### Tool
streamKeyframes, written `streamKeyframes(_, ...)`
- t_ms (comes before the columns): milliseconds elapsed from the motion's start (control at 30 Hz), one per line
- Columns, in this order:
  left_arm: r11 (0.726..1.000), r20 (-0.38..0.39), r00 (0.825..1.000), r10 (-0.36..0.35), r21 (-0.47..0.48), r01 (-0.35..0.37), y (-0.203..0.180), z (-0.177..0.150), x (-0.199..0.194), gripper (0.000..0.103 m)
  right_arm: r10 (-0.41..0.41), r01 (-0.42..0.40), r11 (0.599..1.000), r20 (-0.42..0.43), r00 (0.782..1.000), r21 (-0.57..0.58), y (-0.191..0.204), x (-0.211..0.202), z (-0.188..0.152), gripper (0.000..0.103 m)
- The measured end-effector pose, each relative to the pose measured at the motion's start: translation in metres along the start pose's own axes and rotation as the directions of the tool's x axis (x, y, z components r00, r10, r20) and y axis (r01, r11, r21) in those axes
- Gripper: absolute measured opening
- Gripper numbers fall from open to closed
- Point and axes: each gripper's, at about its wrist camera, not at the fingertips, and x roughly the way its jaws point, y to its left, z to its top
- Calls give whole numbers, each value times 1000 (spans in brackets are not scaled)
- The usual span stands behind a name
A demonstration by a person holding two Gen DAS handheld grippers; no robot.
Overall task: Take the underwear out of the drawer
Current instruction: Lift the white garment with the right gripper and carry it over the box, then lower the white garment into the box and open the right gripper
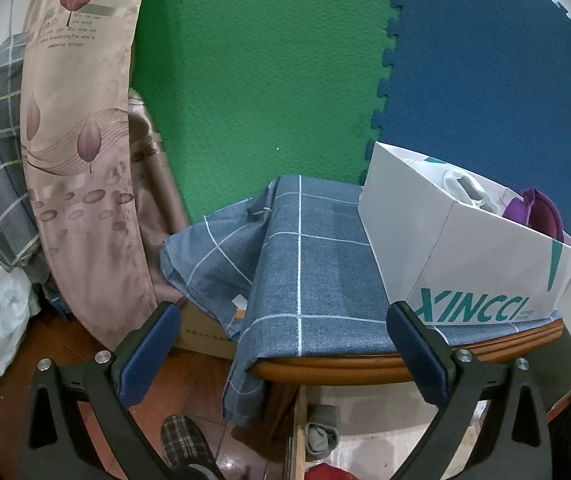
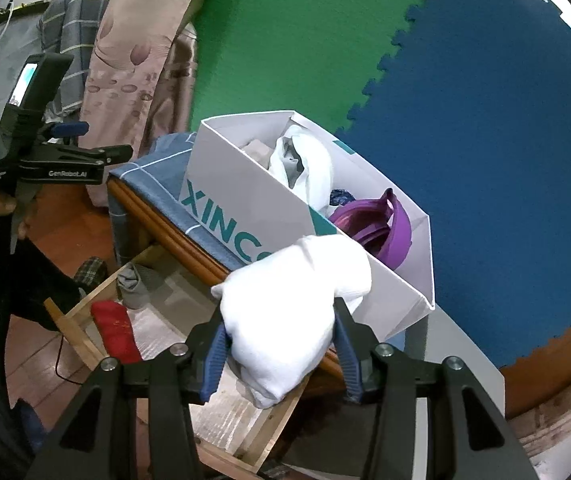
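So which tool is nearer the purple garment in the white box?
Right. The right tool, clamped on white underwear, hangs just in front of the purple garment. The left tool is open, off past the white box's far end.

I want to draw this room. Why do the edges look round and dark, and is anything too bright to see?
Both wrist views use a fisheye lens, so corners go black and the foam mats curve. In the right wrist view, the white garment in the right gripper glares, hiding its folds.

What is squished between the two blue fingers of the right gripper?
A white bundle of underwear, pinched between the right gripper pads, seen in the right wrist view.
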Motion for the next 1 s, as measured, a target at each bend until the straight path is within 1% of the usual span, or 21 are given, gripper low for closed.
streamKeyframes(67,1000,0,1000,0,-1,0,0,0,0,102,-16,16,1000,1,1000,-8,1,0,1,49)
streamKeyframes(267,1000,-1,1000,-1,-1,1,0,0,-1,102,-22,22,1000,1,1000,-6,0,0,1,49)
streamKeyframes(533,1000,-1,1000,-3,15,3,-7,-1,0,102,-28,28,1000,35,999,13,-13,-10,12,49)
streamKeyframes(667,1000,2,1000,-5,19,5,-8,-1,-1,102,-25,22,998,57,998,50,-31,-15,24,49)
streamKeyframes(833,1000,4,1000,-7,9,7,-8,-1,-2,102,-18,8,992,82,996,124,-64,-15,46,49)
streamKeyframes(933,1000,0,1000,-11,2,11,-7,0,-3,102,14,-33,979,95,995,200,-91,-10,62,49)
streamKeyframes(1000,1000,0,1000,-15,-3,15,-6,0,-4,102,16,-41,966,102,995,255,-115,-4,74,49)
